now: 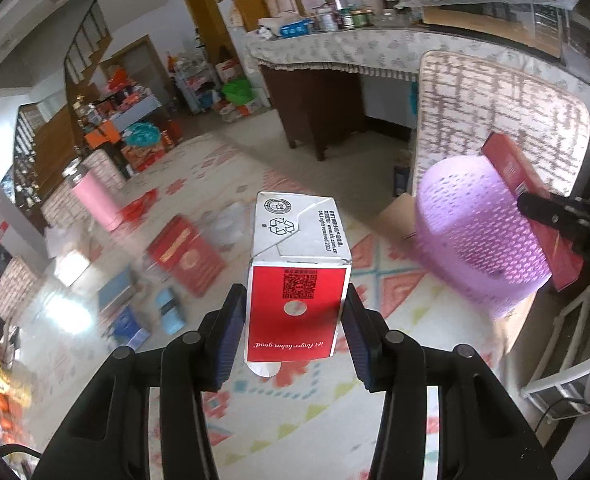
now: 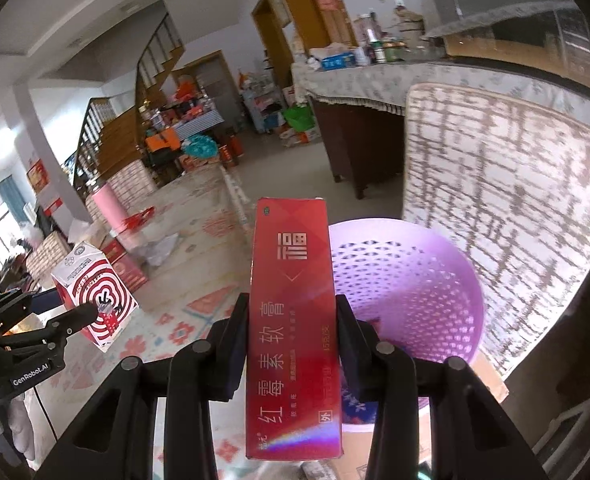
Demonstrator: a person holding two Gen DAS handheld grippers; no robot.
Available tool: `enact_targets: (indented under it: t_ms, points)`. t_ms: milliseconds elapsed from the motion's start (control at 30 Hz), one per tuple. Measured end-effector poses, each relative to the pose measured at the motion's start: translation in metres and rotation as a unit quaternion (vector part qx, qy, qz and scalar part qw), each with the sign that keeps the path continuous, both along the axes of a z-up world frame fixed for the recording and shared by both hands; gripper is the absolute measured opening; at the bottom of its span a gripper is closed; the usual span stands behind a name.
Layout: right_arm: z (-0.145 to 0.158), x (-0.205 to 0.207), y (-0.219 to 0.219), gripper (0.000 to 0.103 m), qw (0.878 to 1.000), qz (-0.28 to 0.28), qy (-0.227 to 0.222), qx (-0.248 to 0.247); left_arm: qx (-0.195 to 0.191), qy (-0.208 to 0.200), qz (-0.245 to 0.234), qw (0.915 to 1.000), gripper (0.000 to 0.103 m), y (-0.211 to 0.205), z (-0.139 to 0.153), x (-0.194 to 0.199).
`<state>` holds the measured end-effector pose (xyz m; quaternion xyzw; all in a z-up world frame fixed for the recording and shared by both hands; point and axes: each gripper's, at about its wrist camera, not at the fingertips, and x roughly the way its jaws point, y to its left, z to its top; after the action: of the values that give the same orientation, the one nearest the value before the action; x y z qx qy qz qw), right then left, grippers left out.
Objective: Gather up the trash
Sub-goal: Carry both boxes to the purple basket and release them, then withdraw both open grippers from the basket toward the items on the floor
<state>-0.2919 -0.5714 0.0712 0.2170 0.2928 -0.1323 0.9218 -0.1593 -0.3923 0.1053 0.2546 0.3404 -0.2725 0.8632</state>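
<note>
Left wrist view: left gripper [image 1: 293, 320] clamps a red-and-white carton [image 1: 299, 268], held up over the patterned floor mat [image 1: 295, 412].
Right wrist view: right gripper [image 2: 293, 344] clamps a long red box [image 2: 293, 320], front end beside the rim of the purple basket [image 2: 411, 280].
Basket: mesh, on the floor, against a patterned cushion [image 2: 507, 208].
Floor: more boxes [image 1: 185, 254] scattered, blurred.

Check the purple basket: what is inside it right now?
The right wrist view shows the purple basket with bare perforated walls and nothing visible in its far half. The long red box in the right gripper hides its near side.
</note>
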Motion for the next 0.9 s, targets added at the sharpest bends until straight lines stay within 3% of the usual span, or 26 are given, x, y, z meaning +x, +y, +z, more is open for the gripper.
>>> enact_targets:
  t_ms: [333,567,667,700,900]
  points:
    - [-0.007,-0.007,-0.040,0.043,0.999,-0.035,-0.001,0.015,-0.047,0.046,-0.060,0.9960,0.046,-0.073,0.014,0.009]
    - [-0.015,-0.003,-0.057,0.044,0.998,-0.052,0.004,0.022,-0.093,0.094,-0.098,0.9864,0.047,-0.116,0.014,0.017]
    - [-0.019,0.000,-0.064,0.045,0.998,-0.064,0.005,0.030,-0.116,0.105,-0.102,0.9825,0.070,-0.124,0.018,0.022]
    - [-0.020,0.001,-0.065,0.047,0.997,-0.064,0.004,0.034,-0.119,0.103,-0.100,0.9825,0.073,-0.123,0.020,0.022]
    - [-0.022,0.003,-0.060,0.053,0.997,-0.060,0.002,0.044,-0.120,0.103,-0.098,0.9826,0.075,-0.106,0.021,0.021]
